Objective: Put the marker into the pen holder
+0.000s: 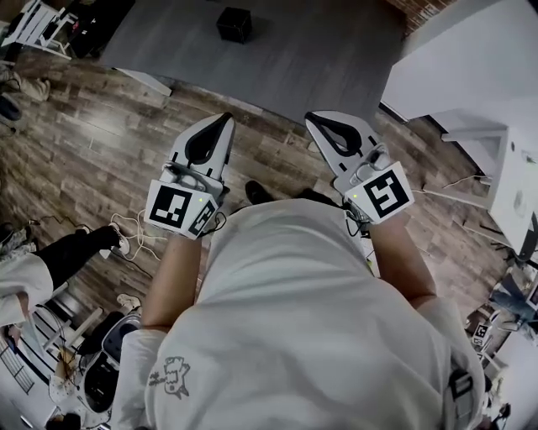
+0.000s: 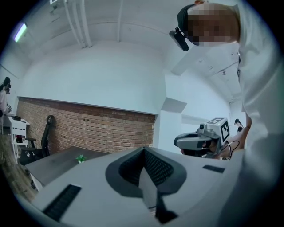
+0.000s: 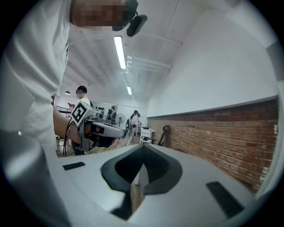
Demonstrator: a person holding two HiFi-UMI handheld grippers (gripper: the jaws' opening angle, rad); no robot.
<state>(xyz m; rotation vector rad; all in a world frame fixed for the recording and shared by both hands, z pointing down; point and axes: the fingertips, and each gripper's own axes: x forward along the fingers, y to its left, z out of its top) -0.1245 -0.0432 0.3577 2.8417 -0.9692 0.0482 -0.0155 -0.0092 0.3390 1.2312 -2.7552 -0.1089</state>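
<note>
We are holding the left claw point(image 1: 224, 119) and the right claw point(image 1: 314, 119) clenched tight, jaw against jaw, each gripping nothing, both raised before our chest and pointing ahead. The marker is showing in no view, so we are not able to say where it is lying. We are judging that the task is only starting: the next move is calling for stepping up to the grey desk point(image 1: 319, 59), finding the marker and loosening one claw around it. A small black box point(image 1: 234, 23) is sitting far back on the desk and is probably the pen holder. We are standing on a wooden floor point(image 1: 101, 143), a brick wall point(image 2: 88, 128) is running behind the desk, and another person point(image 1: 50, 260) is sitting or crouching at our left.
</note>
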